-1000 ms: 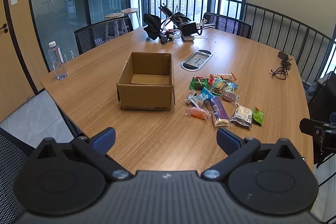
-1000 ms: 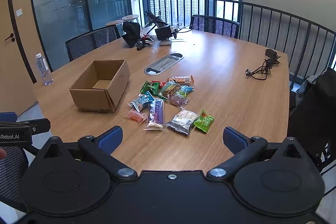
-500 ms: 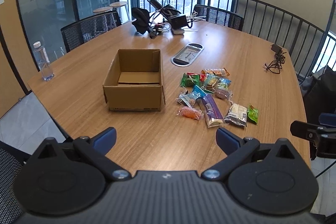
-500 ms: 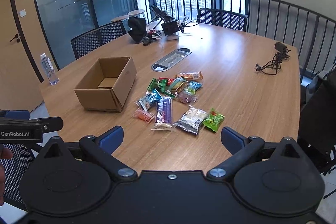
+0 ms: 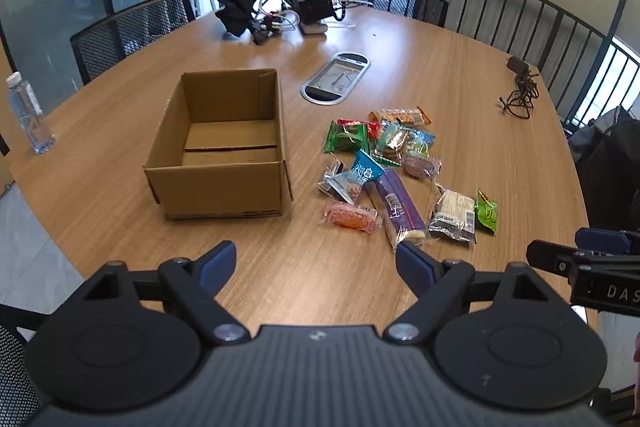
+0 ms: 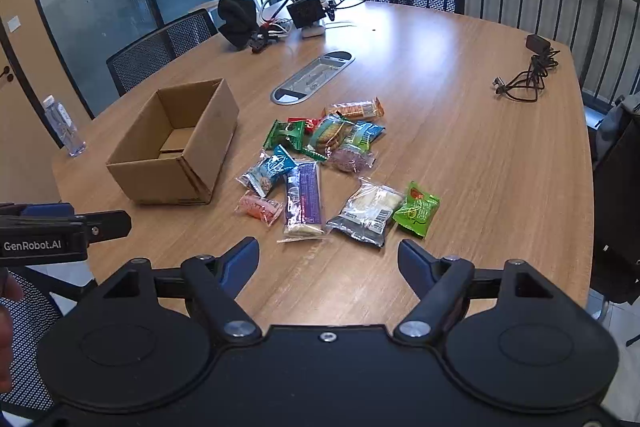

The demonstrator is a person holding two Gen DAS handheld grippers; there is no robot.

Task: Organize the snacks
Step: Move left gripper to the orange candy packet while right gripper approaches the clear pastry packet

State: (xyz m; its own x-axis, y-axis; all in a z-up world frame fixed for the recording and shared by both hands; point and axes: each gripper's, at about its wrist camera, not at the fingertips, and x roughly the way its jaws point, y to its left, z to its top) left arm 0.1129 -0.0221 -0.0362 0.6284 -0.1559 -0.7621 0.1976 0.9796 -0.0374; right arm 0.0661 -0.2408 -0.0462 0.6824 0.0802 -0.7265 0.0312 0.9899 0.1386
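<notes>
Two tongs brought over the snack pile, nothing gripped yet.
Left tongs (image 5: 316,261) and right tongs (image 6: 328,257), jaws parted and just narrowed around nothing, are aimed at packets (image 6: 304,201) beside the empty box (image 5: 224,143) on the counter (image 5: 480,115), likely for loading.

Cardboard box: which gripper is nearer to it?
Left. The left gripper sits just in front of the cardboard box; the right gripper faces the snacks beside it.

Table (image 5: 460,99): wood-grain, smooth, slight sheen; box (image 5: 224,183): matt brown cardboard; snacks (image 6: 332,171): glossy crinkled plastic wrappers; bottle (image 5: 28,115): clear plastic; cable hatch (image 6: 312,77): brushed metal.
</notes>
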